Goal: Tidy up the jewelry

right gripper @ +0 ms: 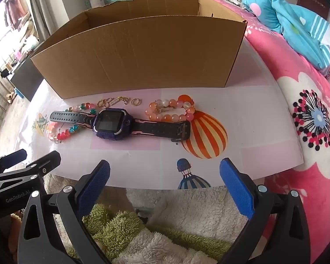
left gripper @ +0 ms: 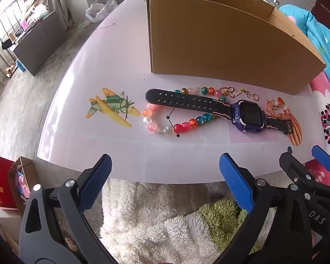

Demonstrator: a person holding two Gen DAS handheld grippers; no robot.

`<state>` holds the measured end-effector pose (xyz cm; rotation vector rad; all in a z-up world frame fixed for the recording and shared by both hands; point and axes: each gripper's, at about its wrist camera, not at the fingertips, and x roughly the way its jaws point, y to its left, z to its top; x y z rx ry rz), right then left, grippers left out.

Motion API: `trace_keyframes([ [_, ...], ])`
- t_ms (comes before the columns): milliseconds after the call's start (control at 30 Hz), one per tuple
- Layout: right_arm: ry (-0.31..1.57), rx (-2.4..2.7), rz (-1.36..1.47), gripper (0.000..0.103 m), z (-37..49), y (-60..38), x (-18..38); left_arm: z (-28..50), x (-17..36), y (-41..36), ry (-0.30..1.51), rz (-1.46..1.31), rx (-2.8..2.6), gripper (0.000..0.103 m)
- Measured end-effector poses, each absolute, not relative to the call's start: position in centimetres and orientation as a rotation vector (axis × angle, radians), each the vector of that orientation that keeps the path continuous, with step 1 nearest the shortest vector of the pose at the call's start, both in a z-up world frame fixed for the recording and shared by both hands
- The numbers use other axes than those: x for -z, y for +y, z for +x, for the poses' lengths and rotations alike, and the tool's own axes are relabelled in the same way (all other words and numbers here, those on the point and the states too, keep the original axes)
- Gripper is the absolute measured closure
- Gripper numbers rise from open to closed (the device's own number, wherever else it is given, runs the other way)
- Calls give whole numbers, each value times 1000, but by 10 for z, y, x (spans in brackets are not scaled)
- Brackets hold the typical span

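Note:
A purple watch (left gripper: pixel 245 115) (right gripper: pixel 111 123) with a black strap lies flat on the white table (left gripper: pixel 112 70), across a string of multicoloured beads (left gripper: pixel 165 124) (right gripper: pixel 59 133). An orange bead bracelet (left gripper: pixel 278 110) (right gripper: pixel 171 111) and small gold pieces (left gripper: pixel 237 92) (right gripper: pixel 116 101) lie just behind it. An open cardboard box (left gripper: pixel 217 46) (right gripper: pixel 143 52) stands behind them all. My left gripper (left gripper: pixel 165 171) hovers open over the table's near edge, nothing between its blue pads. My right gripper (right gripper: pixel 165 176) is open too, to the right of the left one.
Printed pictures mark the tabletop: a yellow plane (left gripper: pixel 112 107), a striped orange balloon (right gripper: pixel 206 136). A pink flowered blanket (right gripper: pixel 308 114) lies right of the table with a blue quilt (right gripper: pixel 297 26) behind. Fluffy white and green cloth (left gripper: pixel 160 220) sits below the table edge. Bags (left gripper: pixel 8 184) stand on the floor at left.

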<state>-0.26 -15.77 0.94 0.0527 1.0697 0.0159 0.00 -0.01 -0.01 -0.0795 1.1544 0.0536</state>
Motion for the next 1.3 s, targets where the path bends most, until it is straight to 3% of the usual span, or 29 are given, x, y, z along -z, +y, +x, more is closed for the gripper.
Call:
trace_keyframes([
  [1300, 1073, -15, 42, 6, -2, -150, -13, -2, 6, 5, 1165, -98, -48, 8],
])
